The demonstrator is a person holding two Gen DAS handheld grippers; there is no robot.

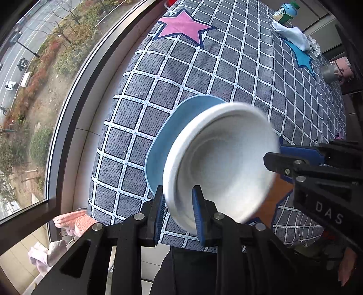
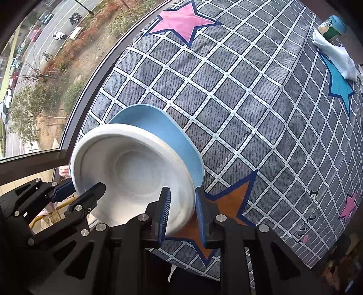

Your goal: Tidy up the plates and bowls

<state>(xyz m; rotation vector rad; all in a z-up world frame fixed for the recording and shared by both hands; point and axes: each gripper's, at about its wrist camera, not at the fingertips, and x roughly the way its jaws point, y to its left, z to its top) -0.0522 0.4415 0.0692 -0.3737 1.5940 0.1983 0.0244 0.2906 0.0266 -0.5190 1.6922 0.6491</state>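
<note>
A white bowl (image 1: pixel 226 163) (image 2: pixel 133 172) hangs tilted over a blue plate (image 1: pixel 172 127) (image 2: pixel 181 140) that lies on the checked tablecloth (image 1: pixel 226 68) near the table's window-side front corner. My left gripper (image 1: pixel 179 213) is shut on the bowl's near rim, one pad inside and one outside. My right gripper (image 2: pixel 182 211) grips the opposite rim the same way. Each gripper shows in the other's view, the right gripper (image 1: pixel 279 156) at the right and the left gripper (image 2: pixel 84 189) at the lower left. Whether the bowl touches the plate I cannot tell.
At the far end of the table stand a green-and-blue bottle (image 1: pixel 287 12) (image 2: pixel 333 27), a white cloth (image 1: pixel 292 34) (image 2: pixel 335 56) and a grey cup (image 1: pixel 329 72). A big window (image 1: pixel 34 68) runs along the left. Pink slippers (image 1: pixel 74 221) lie on the floor below.
</note>
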